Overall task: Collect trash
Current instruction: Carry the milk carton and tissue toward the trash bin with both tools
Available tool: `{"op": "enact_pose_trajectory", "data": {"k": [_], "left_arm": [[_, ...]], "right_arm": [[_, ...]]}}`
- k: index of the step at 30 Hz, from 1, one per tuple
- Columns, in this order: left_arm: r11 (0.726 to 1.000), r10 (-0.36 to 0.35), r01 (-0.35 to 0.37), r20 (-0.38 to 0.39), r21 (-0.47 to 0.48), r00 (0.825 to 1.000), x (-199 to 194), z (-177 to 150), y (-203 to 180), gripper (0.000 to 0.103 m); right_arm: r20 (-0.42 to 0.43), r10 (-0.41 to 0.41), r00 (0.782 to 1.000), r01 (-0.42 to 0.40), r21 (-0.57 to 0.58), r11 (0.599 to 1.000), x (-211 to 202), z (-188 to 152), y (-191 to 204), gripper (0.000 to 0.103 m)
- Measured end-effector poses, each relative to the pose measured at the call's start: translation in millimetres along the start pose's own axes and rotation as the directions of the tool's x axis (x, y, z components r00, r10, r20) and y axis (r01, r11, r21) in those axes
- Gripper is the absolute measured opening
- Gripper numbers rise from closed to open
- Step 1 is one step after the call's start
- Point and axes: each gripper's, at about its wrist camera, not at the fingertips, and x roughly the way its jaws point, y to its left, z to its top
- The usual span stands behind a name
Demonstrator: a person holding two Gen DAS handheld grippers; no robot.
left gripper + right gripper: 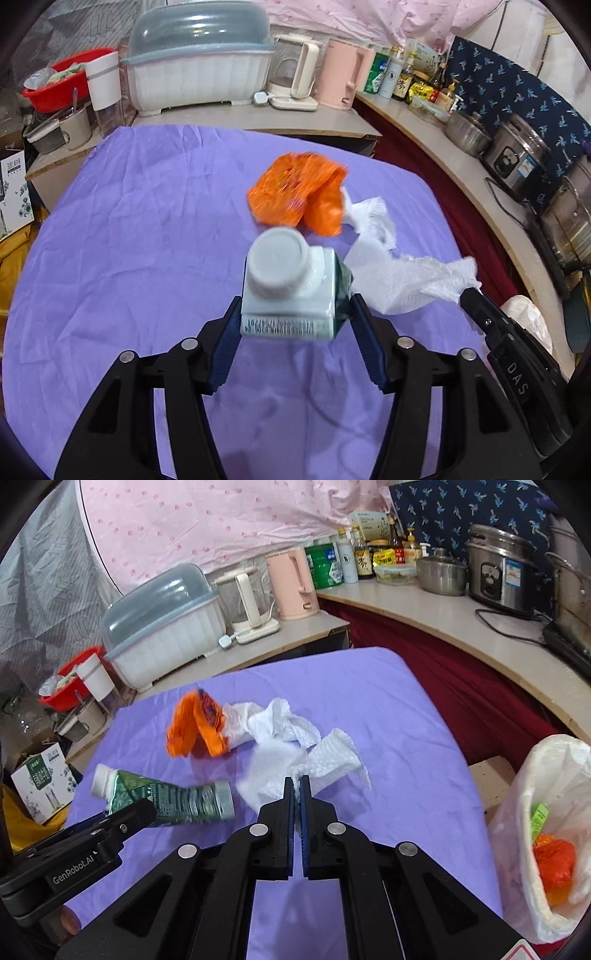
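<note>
Carton (291, 291) gripped between left gripper (293, 314) jaws, above table (129, 240). Tissue (295, 738) pinched in clenched right gripper (297, 781) jaws. Orange wrapper (299, 194) seen beyond, touching tissue. Lined bin (546, 834) beside table, right.

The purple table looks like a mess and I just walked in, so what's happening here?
A person is clearing trash with two handheld claws. The left claw grips a green carton by its sides. The right claw is shut on a white paper towel. An orange wrapper lies on the purple tablecloth; the lined bin waits alongside.
</note>
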Motion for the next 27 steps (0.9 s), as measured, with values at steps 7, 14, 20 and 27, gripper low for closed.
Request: {"op": "enact_pose_trajectory", "data": {"k": [7,14,20,27], "left_arm": [[0.999,-0.032,0.03,0.042,0.038,0.999,-43,-16,-25,0.054],[0.994,-0.073,0.067,0.066,0.084,0.995,-75,-31,-51,0.054],[0.985,-0.105,0.093,0.077,0.144,0.991,-91,-39,-89,0.054],[0.967,-0.157,0.14,0.067,0.211,0.985,-96,-45,-143,0.054]], "right_arm": [[0.077,-0.009,0.997,0.008,0.014,1.0,-58,1,-13,0.004],[0.13,-0.03,0.991,0.026,0.038,0.999,-101,-6,-31,0.003],[0.164,-0.067,0.984,0.055,0.076,0.996,-133,-11,-62,0.003],[0.204,-0.133,0.97,0.109,0.124,0.986,-166,-9,-109,0.003]]}}
